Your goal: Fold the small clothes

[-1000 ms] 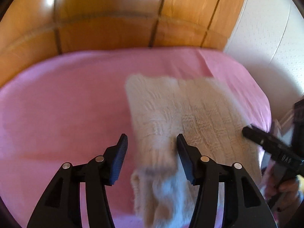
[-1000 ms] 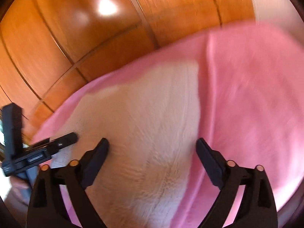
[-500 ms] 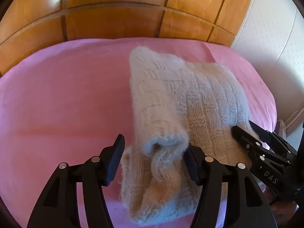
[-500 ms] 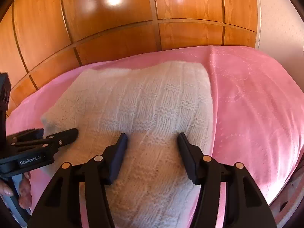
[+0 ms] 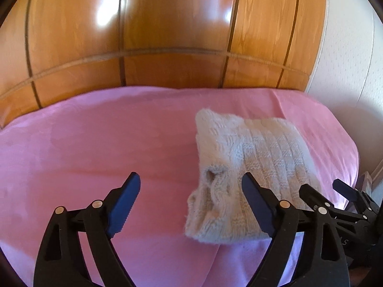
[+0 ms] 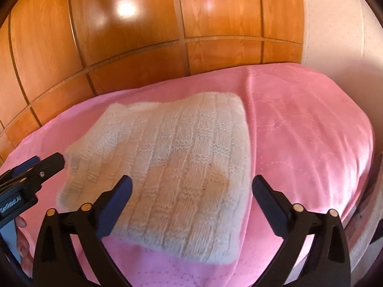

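Note:
A cream knitted sweater [image 5: 251,153] lies folded in a thick rectangle on the pink bedspread [image 5: 95,143], with a cuff or rolled edge at its near left corner. My left gripper [image 5: 190,174] hovers before that corner, its jaws opening wide and nothing pinched between them. From the right wrist view the sweater [image 6: 182,157] fills the middle. My right gripper [image 6: 192,178] hangs above its near edge with jaws opening and pads clear of the knit. Each gripper shows in the other's view: the right gripper [image 5: 320,185] at the sweater's right side, the left gripper [image 6: 45,160] at its left side.
Glossy wooden panels [image 5: 167,35] stand right behind the bed. A white wall [image 5: 347,71] closes the right side. The bedspread [image 6: 299,131] drops off at its right edge. Fingers of the person's hand [image 6: 21,222] show under the left gripper.
Both grippers have let go of the sweater, widened their jaws and drawn back toward me. The sweater now lies folded and farther away in both views.

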The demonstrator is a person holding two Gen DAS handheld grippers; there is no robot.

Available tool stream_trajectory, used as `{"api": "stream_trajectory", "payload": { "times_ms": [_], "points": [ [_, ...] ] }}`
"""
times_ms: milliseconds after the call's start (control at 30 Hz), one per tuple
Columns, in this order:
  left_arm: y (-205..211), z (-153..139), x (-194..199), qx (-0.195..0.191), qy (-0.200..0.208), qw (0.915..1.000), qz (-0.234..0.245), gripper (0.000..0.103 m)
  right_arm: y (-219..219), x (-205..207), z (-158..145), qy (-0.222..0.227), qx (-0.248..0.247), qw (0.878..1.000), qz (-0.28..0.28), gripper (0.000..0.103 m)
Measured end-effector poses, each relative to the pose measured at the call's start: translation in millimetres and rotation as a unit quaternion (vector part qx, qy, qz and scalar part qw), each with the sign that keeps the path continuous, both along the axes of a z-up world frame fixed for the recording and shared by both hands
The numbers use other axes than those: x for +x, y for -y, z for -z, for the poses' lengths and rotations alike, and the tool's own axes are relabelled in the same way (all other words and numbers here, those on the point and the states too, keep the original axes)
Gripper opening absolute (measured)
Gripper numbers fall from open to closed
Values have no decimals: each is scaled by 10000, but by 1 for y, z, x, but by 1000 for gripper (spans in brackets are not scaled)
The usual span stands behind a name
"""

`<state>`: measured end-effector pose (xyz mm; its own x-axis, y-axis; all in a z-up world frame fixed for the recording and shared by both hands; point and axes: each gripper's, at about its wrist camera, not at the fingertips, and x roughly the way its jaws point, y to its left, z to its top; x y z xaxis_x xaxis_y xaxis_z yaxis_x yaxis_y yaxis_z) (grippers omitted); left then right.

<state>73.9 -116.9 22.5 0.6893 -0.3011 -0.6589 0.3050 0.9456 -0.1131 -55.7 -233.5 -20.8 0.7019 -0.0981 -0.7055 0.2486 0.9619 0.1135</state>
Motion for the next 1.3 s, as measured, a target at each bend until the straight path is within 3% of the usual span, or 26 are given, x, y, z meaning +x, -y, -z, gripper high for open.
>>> {"api": "stream_trajectory", "payload": {
  "times_ms": [233,567,1300],
  "points": [
    [-14,-13,-24,58,197,9996,-205,93,-8,-14,-15,108,-121,9995,271,101],
    [-16,-15,-35,169,302,9991,-260,98,-19,-28,-13,168,-515,9974,485,101],
    [-20,-17,-37,239,369,9986,-305,98,-22,-29,-16,239,-464,9976,447,101]
  ]
}}
